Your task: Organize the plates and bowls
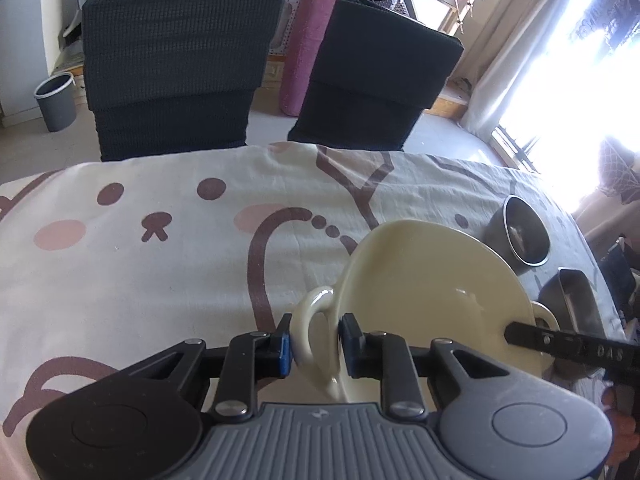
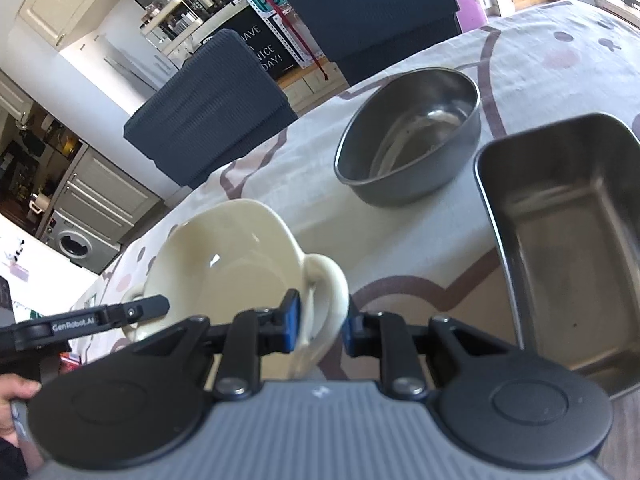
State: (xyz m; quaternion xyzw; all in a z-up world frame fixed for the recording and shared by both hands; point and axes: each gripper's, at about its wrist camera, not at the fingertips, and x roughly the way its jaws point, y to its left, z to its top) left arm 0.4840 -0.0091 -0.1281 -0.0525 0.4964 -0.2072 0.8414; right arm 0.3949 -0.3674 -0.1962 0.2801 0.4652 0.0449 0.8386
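Note:
A cream two-handled bowl [image 1: 432, 280] is held between both grippers above the patterned tablecloth [image 1: 160, 280]. My left gripper [image 1: 315, 344] is shut on the bowl's left handle [image 1: 308, 316]. My right gripper [image 2: 320, 322] is shut on the bowl's right handle [image 2: 326, 288]; the bowl [image 2: 224, 256] fills the left of the right wrist view. The right gripper's finger shows at the bowl's far side in the left wrist view [image 1: 560, 340], and the left gripper's finger shows in the right wrist view [image 2: 120, 314].
A round steel bowl [image 2: 412, 136] and a rectangular steel tray [image 2: 568, 236] sit on the table to the right of the cream bowl; both also show in the left wrist view [image 1: 526, 236] [image 1: 576, 296]. Two dark chairs [image 1: 172, 64] stand behind the table's far edge.

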